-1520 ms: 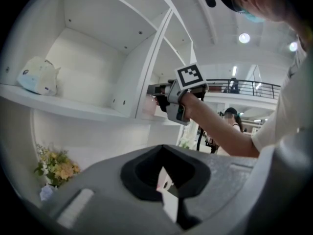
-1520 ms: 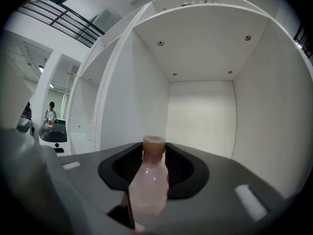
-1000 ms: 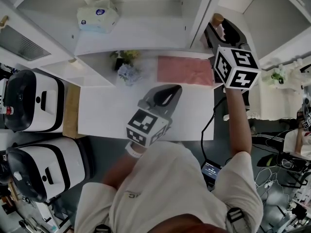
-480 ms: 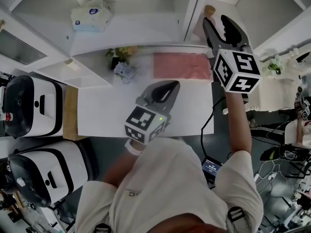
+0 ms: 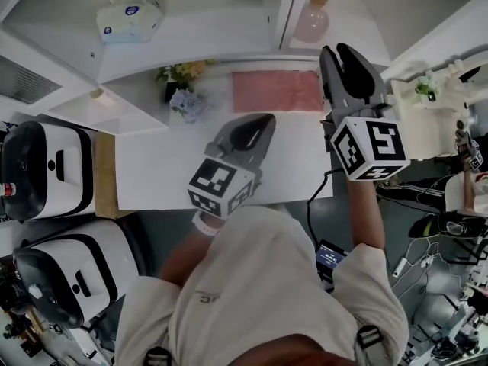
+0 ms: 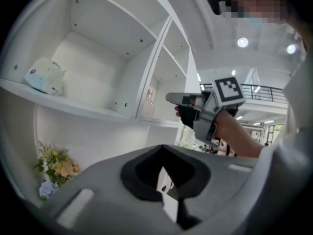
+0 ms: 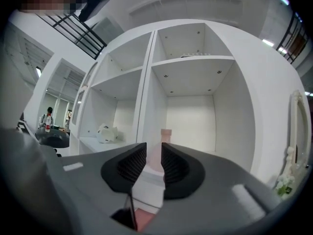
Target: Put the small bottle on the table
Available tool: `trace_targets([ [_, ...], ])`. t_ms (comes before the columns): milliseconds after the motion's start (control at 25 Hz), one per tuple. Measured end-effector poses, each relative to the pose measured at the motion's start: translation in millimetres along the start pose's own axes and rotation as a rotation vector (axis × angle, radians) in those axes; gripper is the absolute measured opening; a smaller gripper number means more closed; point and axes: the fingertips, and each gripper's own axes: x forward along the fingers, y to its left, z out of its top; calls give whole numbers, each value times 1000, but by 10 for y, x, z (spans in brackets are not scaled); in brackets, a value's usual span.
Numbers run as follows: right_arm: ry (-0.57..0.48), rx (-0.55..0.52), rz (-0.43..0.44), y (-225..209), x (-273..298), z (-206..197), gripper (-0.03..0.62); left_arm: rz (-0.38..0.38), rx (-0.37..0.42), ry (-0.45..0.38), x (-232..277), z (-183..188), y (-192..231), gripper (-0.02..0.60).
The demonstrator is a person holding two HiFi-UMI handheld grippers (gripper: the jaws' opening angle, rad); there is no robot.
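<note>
The small pink bottle (image 5: 313, 17) with a tan cap stands upright in the right-hand shelf compartment (image 5: 358, 6); it also shows in the left gripper view (image 6: 148, 104). My right gripper (image 5: 343, 53) points level at it from short of the shelf. Its jaws have just been closing to a narrow gap with nothing between them. In the right gripper view the bottle (image 7: 165, 133) shows through that gap, further in, beyond the right gripper (image 7: 154, 151). My left gripper (image 5: 255, 128) hovers over the white table (image 5: 168, 174), shut and empty, and its own view shows the left gripper (image 6: 164, 148).
A pink cloth (image 5: 278, 91) lies at the table's far edge, with a small bunch of flowers (image 5: 183, 90) to its left. A tissue pack (image 5: 130, 17) sits on the left shelf. White appliances (image 5: 46, 174) stand left of the table.
My right gripper has drawn back from the bottle toward the person, and its wide-open jaws have narrowed. The bottle stays on the shelf. The left gripper has kept still.
</note>
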Motion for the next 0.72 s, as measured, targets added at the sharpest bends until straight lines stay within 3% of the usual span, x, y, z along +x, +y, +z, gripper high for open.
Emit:
trace_targets([
  [280, -55, 35, -57, 157, -422, -175, 36, 31, 10, -43, -56, -23, 13, 1],
  [440, -68, 66, -75, 263, -615, -345, 28, 57, 8, -115, -124, 1, 45, 0],
  [720, -64, -2, -44, 519, -864, -562, 24, 120, -1, -184, -266, -73, 126, 1],
])
